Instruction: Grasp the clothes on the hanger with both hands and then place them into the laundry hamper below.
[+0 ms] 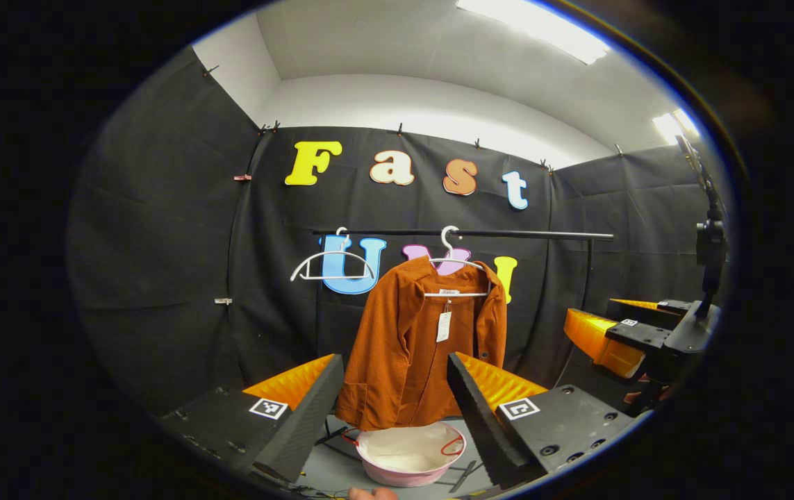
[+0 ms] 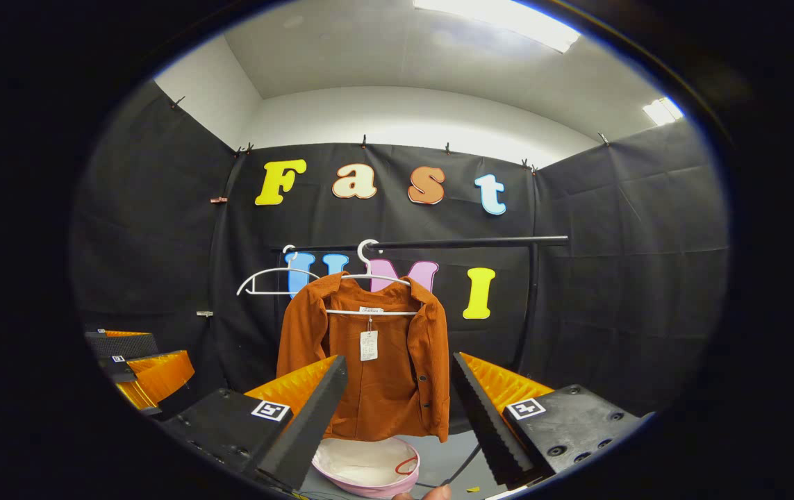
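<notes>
1. Left gripper [image 1: 397, 410]: lower centre of the left gripper view; fingers spread wide, nothing between them, clear of the garment ahead.
2. Right gripper [image 2: 397, 410]: lower centre of the right gripper view; fingers likewise wide apart, holding nothing. Also seen at the right edge of the left gripper view [image 1: 629, 333], held up near the rail's end.
3. Orange jacket [image 1: 414, 347]: centre of both views [image 2: 369, 361], hanging open-fronted on a white hanger [image 1: 453, 267], with a paper tag [image 1: 444, 325] dangling inside the collar. Untouched by either gripper.
4. White hanger, occupied: hooked over the black rail [image 1: 522, 235], right of centre in the left gripper view; centre in the right gripper view [image 2: 372, 278].
5. Empty white hanger [image 1: 331, 267]: left of the jacket on the same rail, slightly tilted.
6. Laundry hamper [image 1: 410, 455]: bottom centre, directly beneath the jacket's hem; pink rim, pale lining, red loop handle at its right side. Seen in the right gripper view at the bottom centre [image 2: 367, 467].
7. Other gripper [image 2: 139, 368]: left edge of the right gripper view, low.
8. Ceiling lights [image 1: 532, 28]: upper right.
</notes>
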